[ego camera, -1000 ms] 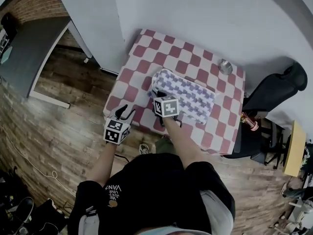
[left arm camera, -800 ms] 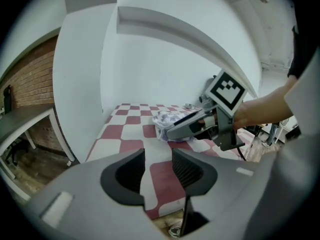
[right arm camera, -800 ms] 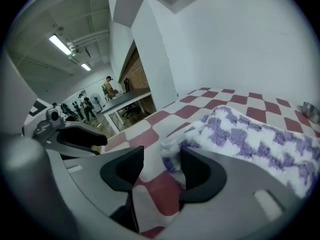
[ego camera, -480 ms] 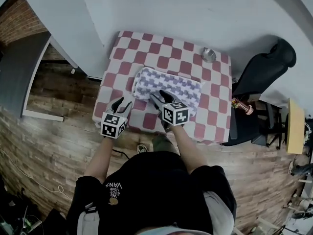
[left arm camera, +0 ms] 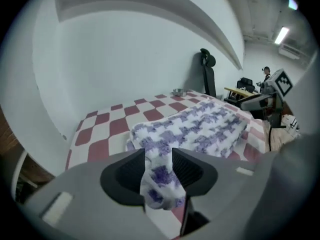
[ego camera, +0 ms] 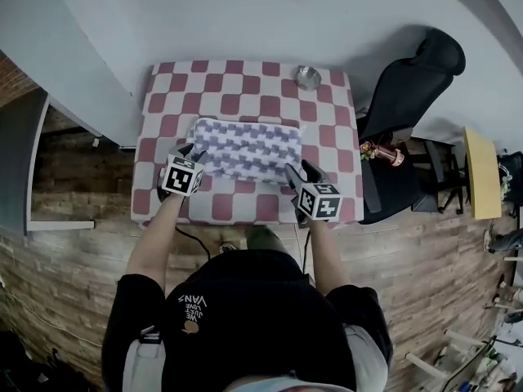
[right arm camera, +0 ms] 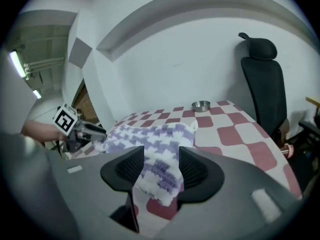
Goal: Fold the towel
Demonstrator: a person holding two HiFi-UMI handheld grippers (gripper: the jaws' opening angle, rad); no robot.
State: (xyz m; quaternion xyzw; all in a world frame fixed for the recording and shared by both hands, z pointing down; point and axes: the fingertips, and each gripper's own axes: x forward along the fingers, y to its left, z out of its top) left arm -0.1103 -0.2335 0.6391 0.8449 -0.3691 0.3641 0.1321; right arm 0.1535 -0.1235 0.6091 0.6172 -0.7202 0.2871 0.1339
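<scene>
1. Towel [ego camera: 245, 145]: white with a purple check pattern. It lies as a long rectangle in the middle of the red-and-white checked surface [ego camera: 245, 84], with its long sides running left to right in the head view. It looks several layers thick.

2. My left claw [ego camera: 192, 152]: positioned at the towel's near left corner and pointing down at a slant. The jaws stand apart in an open state. The corner of the towel fills the gap between them, and its tip hangs out on my side of the pads. The cloth touches both pads.

3. My right claw [ego camera: 300, 170]: positioned at the towel's near right corner and also slanted downward. The jaws stand apart in an open state and straddle that corner. The cloth reaches from one pad to the other, and a red square of the surface shows under its tip.

4. Both claws sit along the towel's near edge, one at each end, well apart.

5. Surroundings: a small metal bowl [ego camera: 308, 77] stands near the far edge of the surface, clear of the towel. A black chair [ego camera: 409, 88] stands just beside the right side of the surface. A wooden floor [ego camera: 65, 243] lies below.
</scene>
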